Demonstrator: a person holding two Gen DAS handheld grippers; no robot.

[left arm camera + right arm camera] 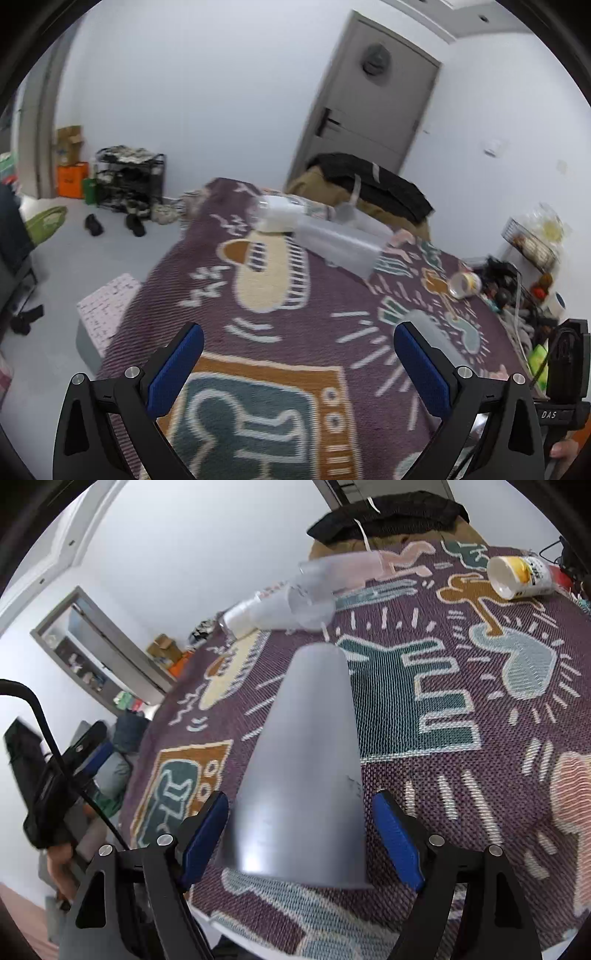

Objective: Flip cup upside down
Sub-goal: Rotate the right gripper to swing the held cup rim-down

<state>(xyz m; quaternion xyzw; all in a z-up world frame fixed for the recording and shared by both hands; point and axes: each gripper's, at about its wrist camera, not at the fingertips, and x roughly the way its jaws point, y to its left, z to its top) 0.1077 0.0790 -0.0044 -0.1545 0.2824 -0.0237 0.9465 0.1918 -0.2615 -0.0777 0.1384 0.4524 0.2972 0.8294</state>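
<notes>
One light, slippery grey cup [306,760] is sitting mouth-down near the bench [461,812] edge between the spread right gripper [301,840], best pinched low.

Purple patterned blanket [424,738] under an upside-down grey cup [306,775], toppled clear cups [314,590] and a yellow-white cup [517,576] on its side

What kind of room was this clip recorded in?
Probably a lived-in home, perhaps an entryway room: a shoe rack beside a grey door, clothes piled on a chair, and a patterned woven cloth covering the table.
</notes>
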